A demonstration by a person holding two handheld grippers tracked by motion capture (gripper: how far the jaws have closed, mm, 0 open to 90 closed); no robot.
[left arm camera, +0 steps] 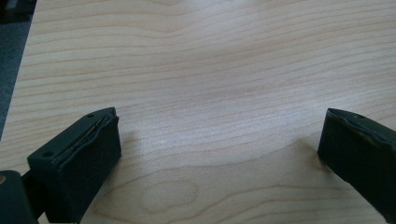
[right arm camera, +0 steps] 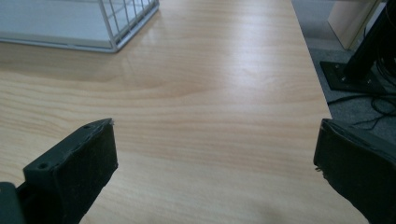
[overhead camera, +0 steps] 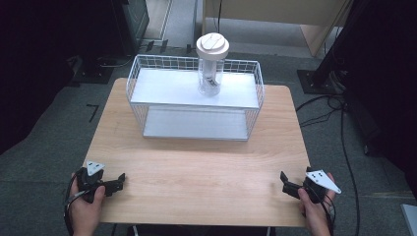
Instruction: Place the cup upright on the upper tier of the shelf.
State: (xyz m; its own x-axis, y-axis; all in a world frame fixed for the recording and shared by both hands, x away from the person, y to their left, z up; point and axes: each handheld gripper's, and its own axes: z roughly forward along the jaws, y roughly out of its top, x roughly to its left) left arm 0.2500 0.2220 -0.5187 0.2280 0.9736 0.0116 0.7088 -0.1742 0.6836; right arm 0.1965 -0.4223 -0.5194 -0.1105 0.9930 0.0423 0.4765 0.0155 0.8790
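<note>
While both tongs gape, the bottle (overhead camera: 211,64) stands upright on the rack (overhead camera: 194,98).

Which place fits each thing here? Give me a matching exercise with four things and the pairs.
Things:
1. bottle
2. rack
3. left tool
4. right tool

Places:
A. near right corner of the table, open
B. top shelf of the rack
C. far half of the table, in the middle
D. near left corner of the table, open

Pairs: 1-B, 2-C, 3-D, 4-A
</note>
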